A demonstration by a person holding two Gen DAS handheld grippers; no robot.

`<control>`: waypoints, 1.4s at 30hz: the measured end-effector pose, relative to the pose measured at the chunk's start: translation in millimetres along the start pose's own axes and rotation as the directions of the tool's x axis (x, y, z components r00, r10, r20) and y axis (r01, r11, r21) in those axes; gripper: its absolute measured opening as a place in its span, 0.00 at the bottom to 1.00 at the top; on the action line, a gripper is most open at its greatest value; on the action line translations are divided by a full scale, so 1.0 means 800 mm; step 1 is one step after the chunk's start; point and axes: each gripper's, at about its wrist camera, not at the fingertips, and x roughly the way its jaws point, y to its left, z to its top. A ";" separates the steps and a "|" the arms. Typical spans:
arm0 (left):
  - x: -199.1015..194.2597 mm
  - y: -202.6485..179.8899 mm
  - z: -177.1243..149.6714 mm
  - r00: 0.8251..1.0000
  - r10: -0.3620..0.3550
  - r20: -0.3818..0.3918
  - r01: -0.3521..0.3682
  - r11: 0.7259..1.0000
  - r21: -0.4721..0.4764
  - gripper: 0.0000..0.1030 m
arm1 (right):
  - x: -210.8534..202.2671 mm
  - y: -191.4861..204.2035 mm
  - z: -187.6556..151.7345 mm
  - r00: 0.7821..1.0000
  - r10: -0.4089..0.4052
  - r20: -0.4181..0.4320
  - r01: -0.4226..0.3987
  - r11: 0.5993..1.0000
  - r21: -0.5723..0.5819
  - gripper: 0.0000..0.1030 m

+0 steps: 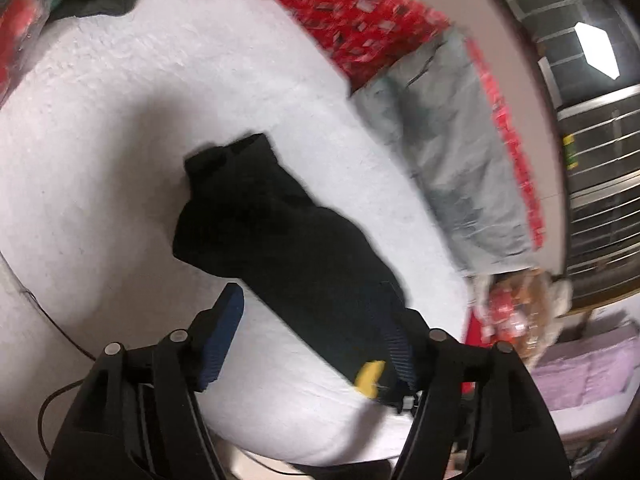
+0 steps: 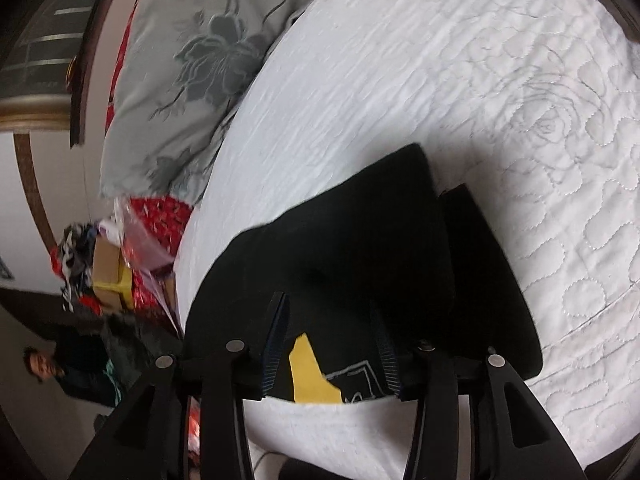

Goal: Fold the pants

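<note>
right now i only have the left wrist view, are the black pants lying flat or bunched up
Observer: In the right wrist view the black pants lie in two flat layers. The lower layer sticks out past the upper one on the picture's right.
Operator: where's the right gripper
Observer: The right gripper stands open over the near edge of the pants, with nothing pinched.
Operator: that yellow bit, just a patch
Observer: The yellow patch has a white outlined print beside it.
</note>
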 end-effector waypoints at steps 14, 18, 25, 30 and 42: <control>0.093 0.034 0.075 0.991 0.078 -0.107 -0.094 0.984 -0.153 0.61 | 0.003 -0.013 0.017 1.000 0.004 0.030 -0.007 0.995 0.102 0.46; 0.107 0.030 0.084 0.984 0.103 -0.142 -0.121 0.985 -0.125 0.09 | 0.007 -0.016 0.020 0.998 0.015 0.053 -0.022 0.992 0.126 0.17; 0.073 -0.024 0.141 0.994 0.065 -0.085 -0.071 0.994 -0.079 0.04 | -0.017 0.012 0.047 0.991 0.059 0.122 -0.069 0.994 0.083 0.03; 0.009 -0.077 0.168 0.994 0.057 0.089 -0.066 0.993 0.100 0.04 | -0.065 0.071 0.066 0.964 0.146 0.224 -0.134 0.989 -0.066 0.03; 0.062 0.013 0.142 0.995 0.039 -0.096 -0.035 0.999 0.038 0.05 | -0.040 -0.005 -0.011 0.994 0.054 0.090 -0.047 0.996 -0.069 0.03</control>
